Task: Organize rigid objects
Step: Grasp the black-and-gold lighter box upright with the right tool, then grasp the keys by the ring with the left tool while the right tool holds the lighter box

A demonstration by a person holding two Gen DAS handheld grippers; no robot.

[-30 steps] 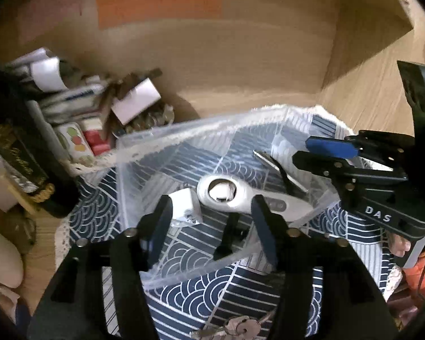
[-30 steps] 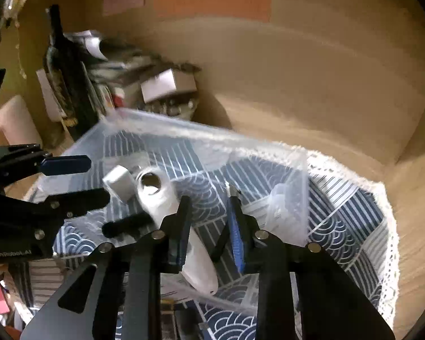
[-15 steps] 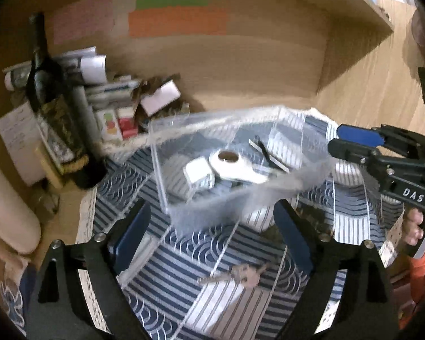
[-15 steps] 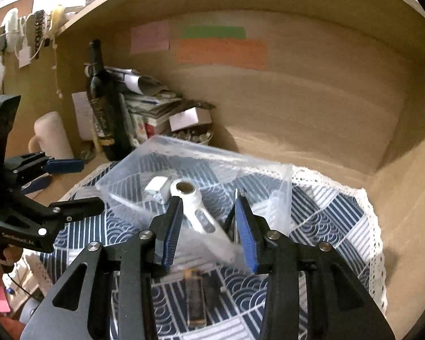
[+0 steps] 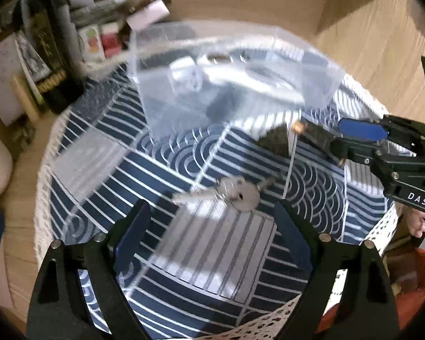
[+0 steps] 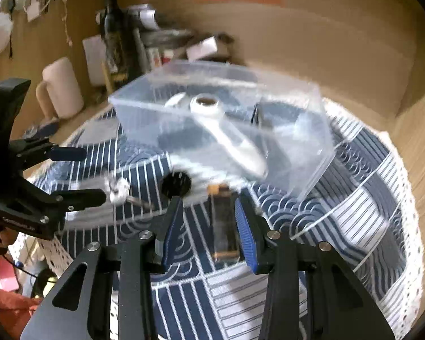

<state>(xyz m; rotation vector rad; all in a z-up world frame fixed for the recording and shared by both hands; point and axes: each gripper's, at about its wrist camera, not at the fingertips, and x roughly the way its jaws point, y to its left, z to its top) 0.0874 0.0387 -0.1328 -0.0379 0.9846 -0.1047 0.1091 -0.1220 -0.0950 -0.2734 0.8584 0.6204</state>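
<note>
Both grippers hover open over the blue wave-patterned cloth (image 5: 218,257).
Left gripper (image 5: 212,235), lower centre, spreads wide below the silver key bunch (image 5: 238,192). Right gripper (image 6: 209,223), lower centre, straddles a small dark rectangular lighter-like object (image 6: 223,226) without touching; clear plastic box (image 6: 226,130) sits above, mid-frame.

Navy-blue cloth with white wave arcs, white stripes and a white lace border (image 6: 362,198), spread beneath both claws. Black-framed right claw (image 6: 209,226) with blue pads, flanking a dark, brown-ended rectangular bar (image 6: 223,226). Black-framed left claw (image 5: 212,235) with navy-blue pads; just ahead, silver metal keys (image 5: 238,192). Beyond these, a colourless transparent plastic box (image 6: 303,153) holding a white plastic tool (image 6: 226,133). Light wood-grain worktop (image 5: 365,45) at the right.
</note>
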